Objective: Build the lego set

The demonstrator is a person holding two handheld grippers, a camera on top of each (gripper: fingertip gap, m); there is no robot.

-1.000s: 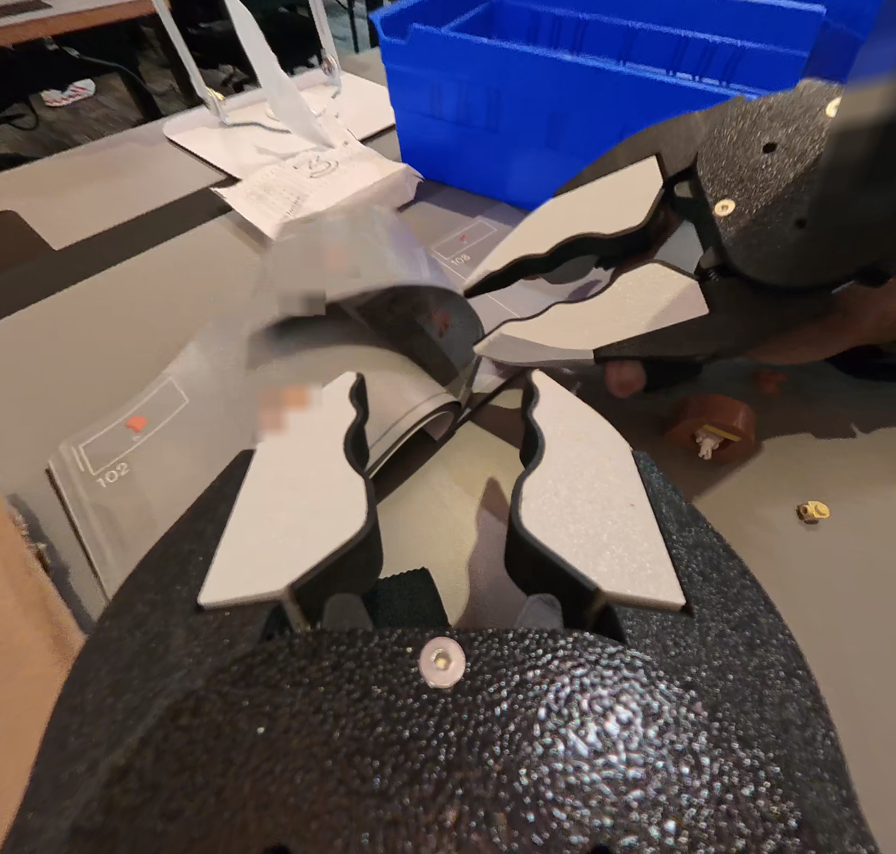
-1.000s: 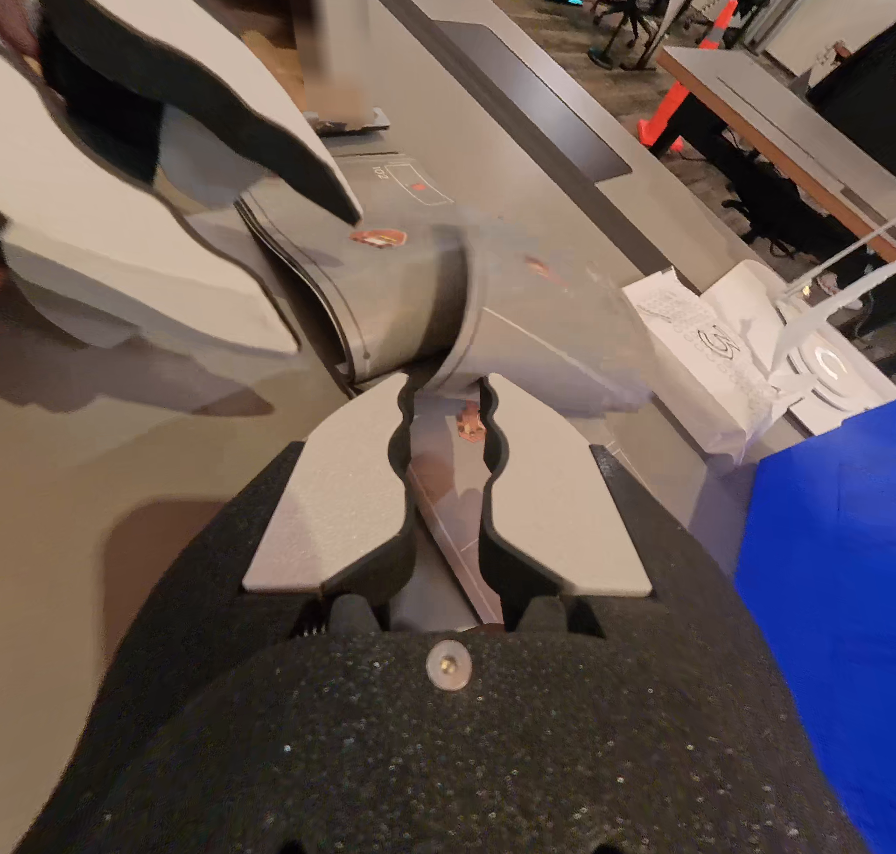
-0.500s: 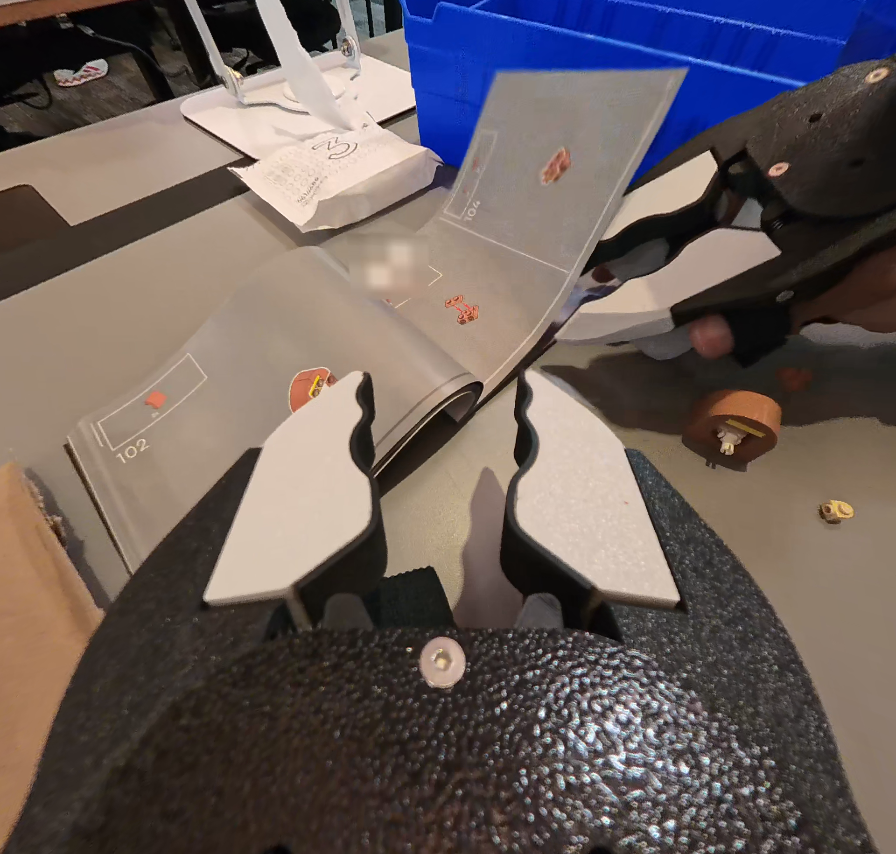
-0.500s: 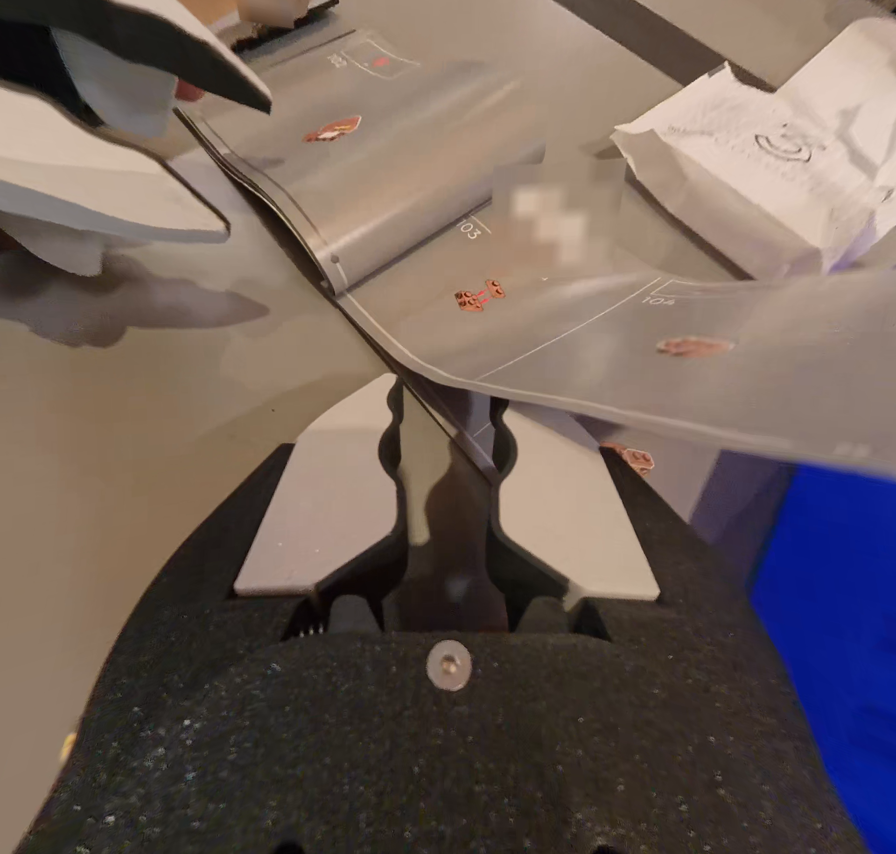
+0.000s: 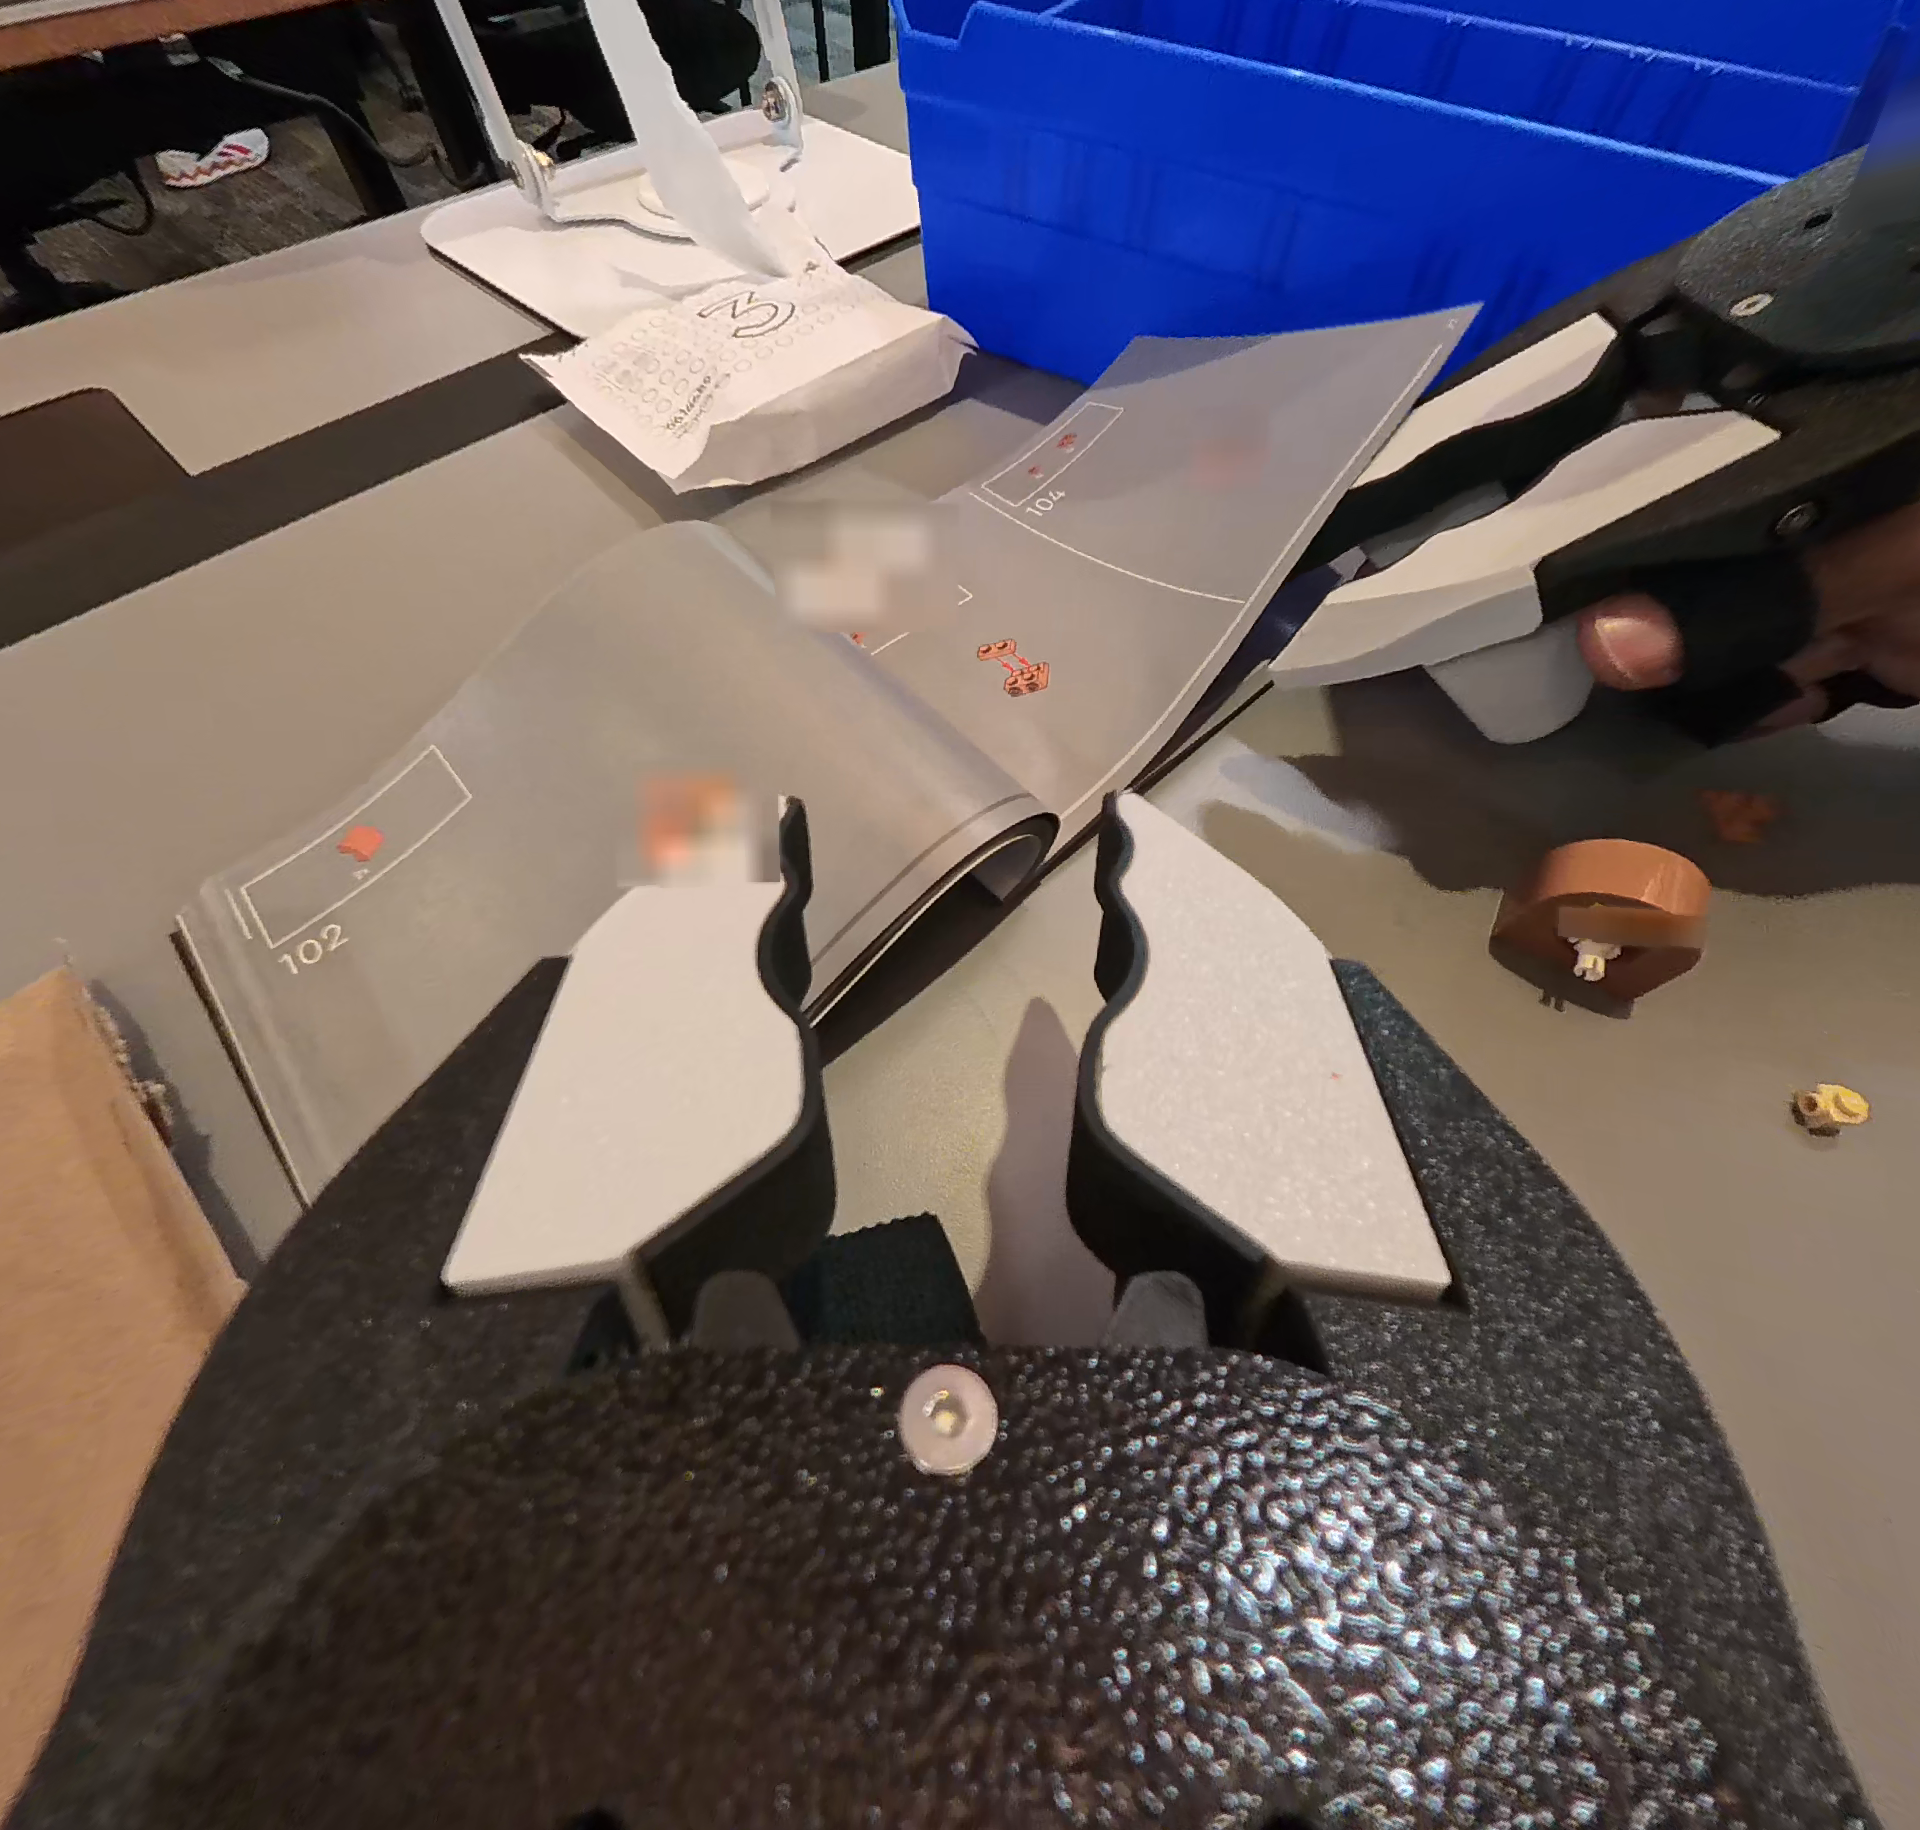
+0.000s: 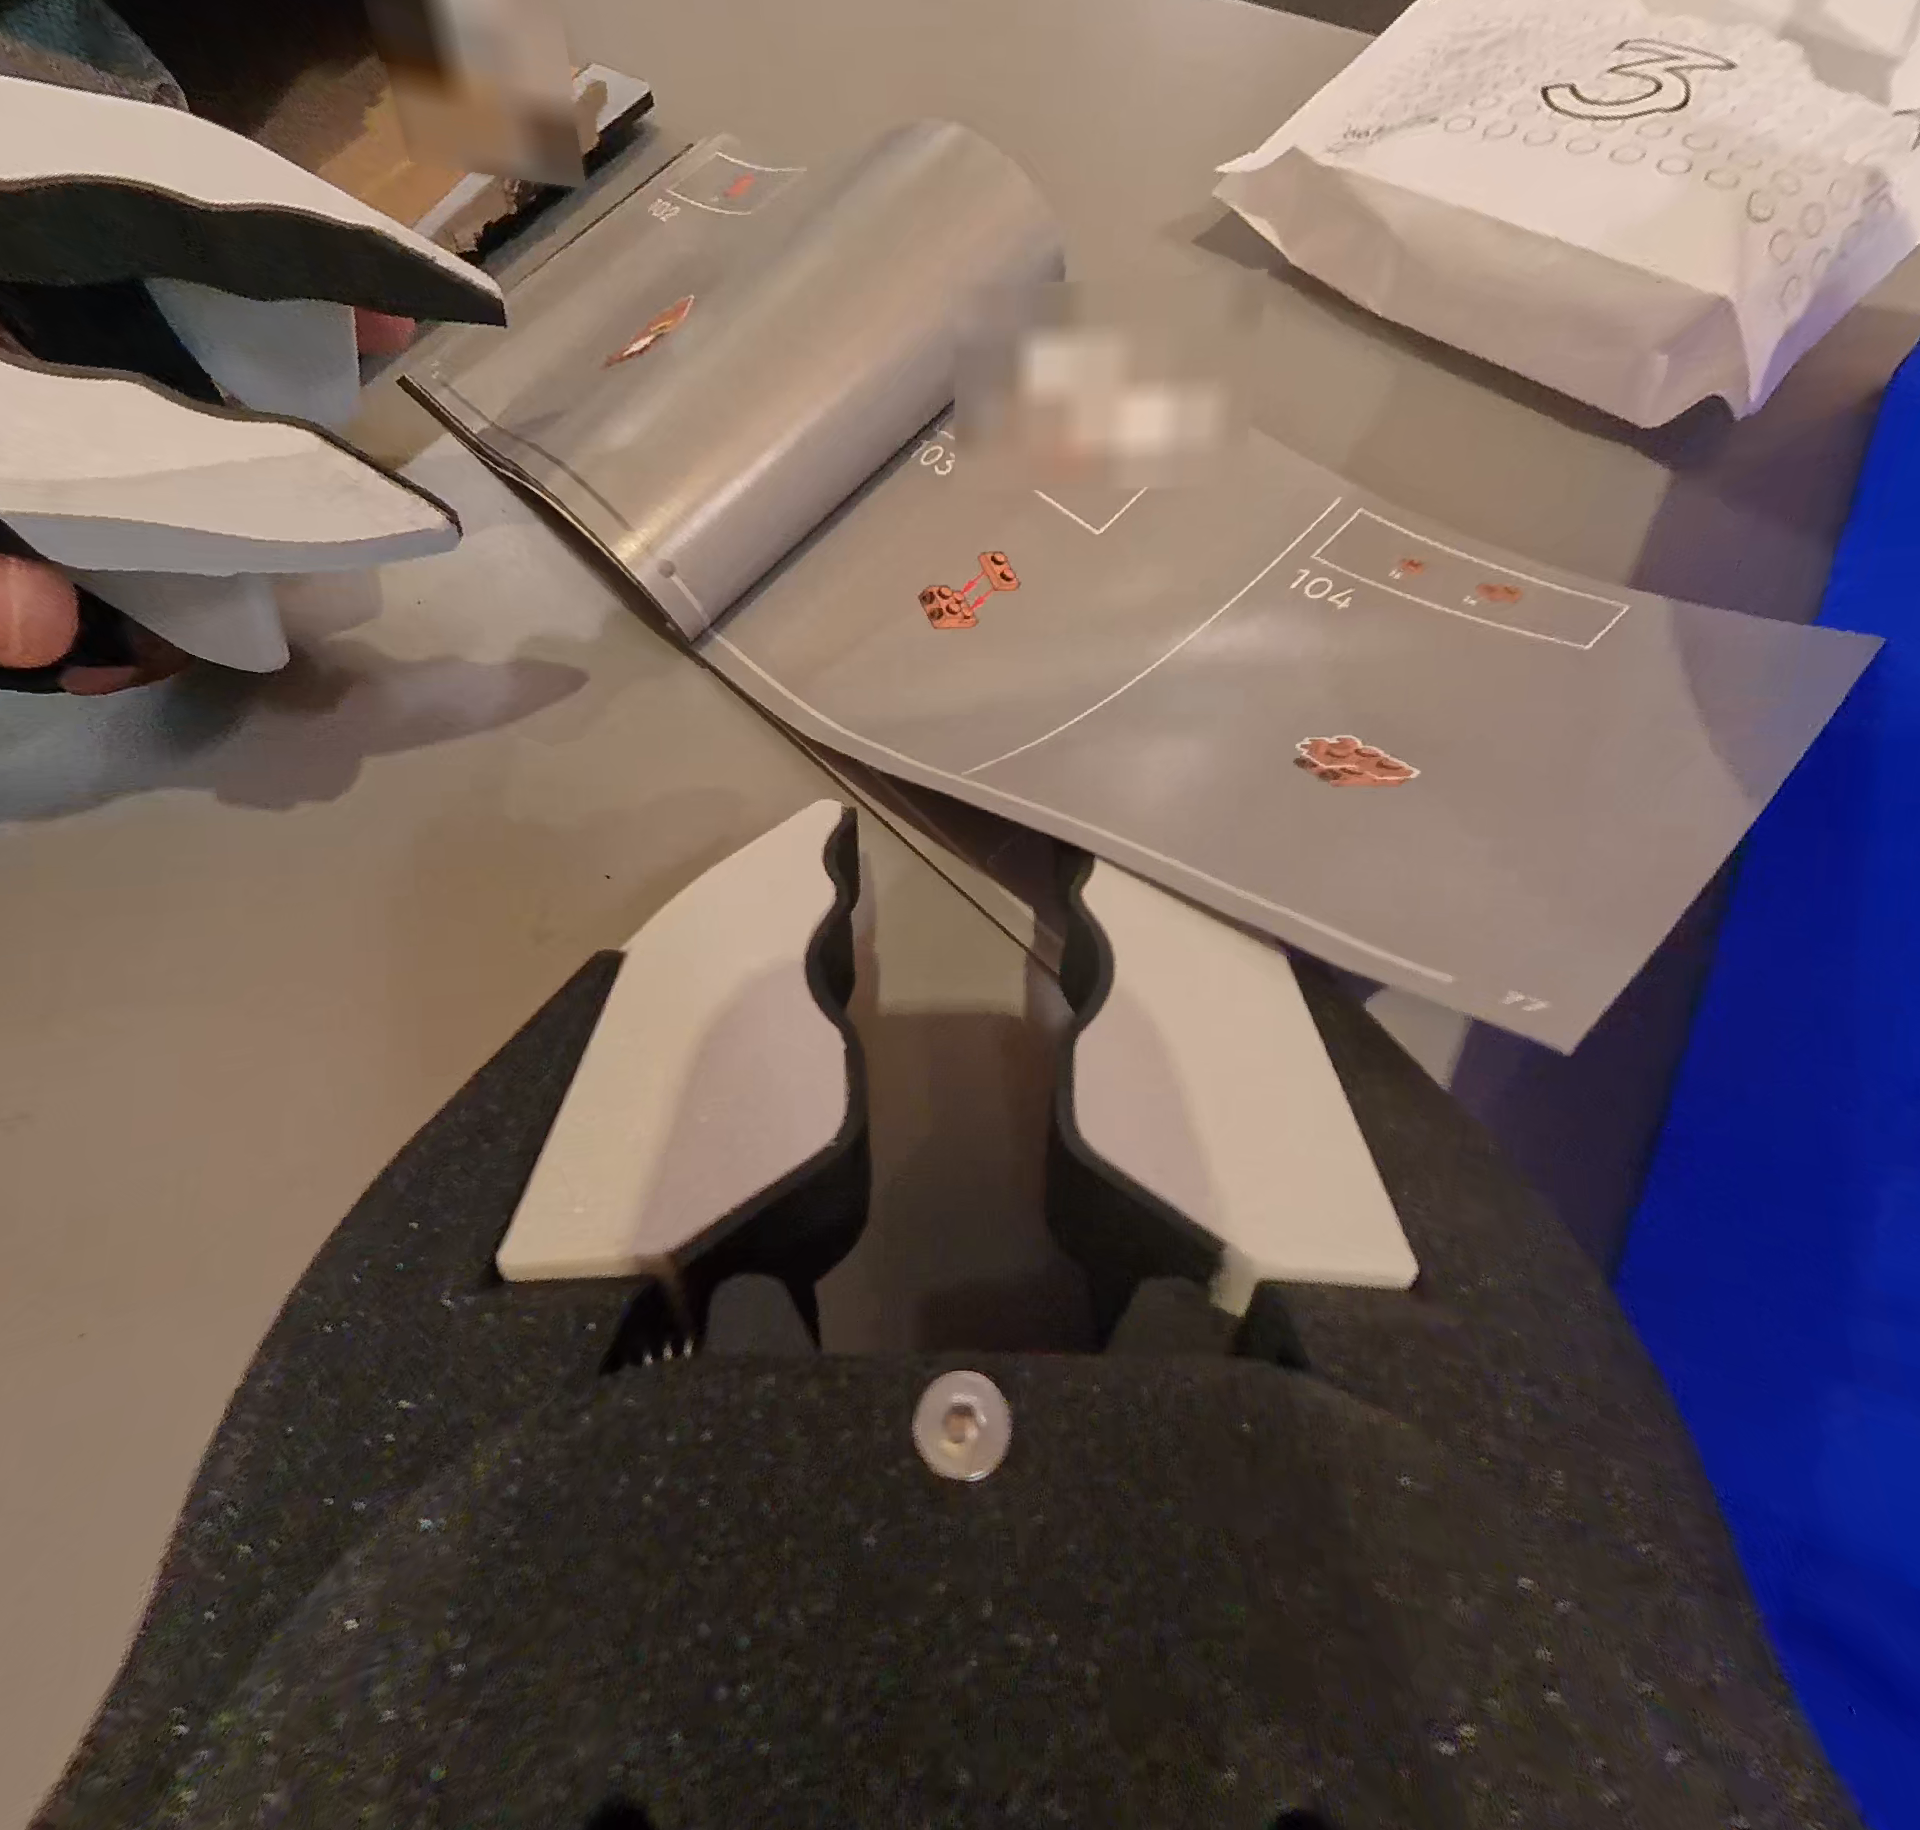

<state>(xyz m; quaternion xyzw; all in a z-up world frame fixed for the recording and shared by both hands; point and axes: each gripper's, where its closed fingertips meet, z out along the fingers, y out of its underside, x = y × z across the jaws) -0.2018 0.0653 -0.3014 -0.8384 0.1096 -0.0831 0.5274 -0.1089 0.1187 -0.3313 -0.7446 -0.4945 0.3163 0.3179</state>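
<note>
Booklet (image 5: 727, 700) – grey, printed with building diagrams – lies open on the grey table (image 5: 1558, 1261), between the two grippers and just in front of the blue bin (image 5: 1351, 170) and the white paper bag (image 5: 769, 378).

Left gripper (image 5: 956, 812): jaws apart, nothing clamped. Its fingertips (image 5: 795, 824) stand at the near end of the spine. The bulging left-hand page (image 5: 831, 741) curls down between them, and no pad presses on it.

Right gripper (image 6: 956, 845): jaws apart, nothing clamped. A thin lower sheet edge crosses the gap between its fingers, and the raised right-hand page (image 6: 1403, 793) hangs over its right finger. Whether that page rests on the finger cannot be told.

Orientation: the spine runs from the left gripper's tips away towards the paper bag. The long axis of the spread lies across that line, from the cardboard (image 5: 83, 1209) on the left to the right gripper. The printed faces point up; the right page tilts up at its free corner.

Handling, as a judgement:
- The sheets look thin and glossy, so they are likely to buckle or slip. Contact is best taken at a free edge, with one sheet only between the pads.
- Pressure beside the spine would hold the bulging page flat.
- Keep the jaws away from the brown round part (image 5: 1600, 907) and the small tan piece (image 5: 1829, 1105) lying loose on the right
</note>
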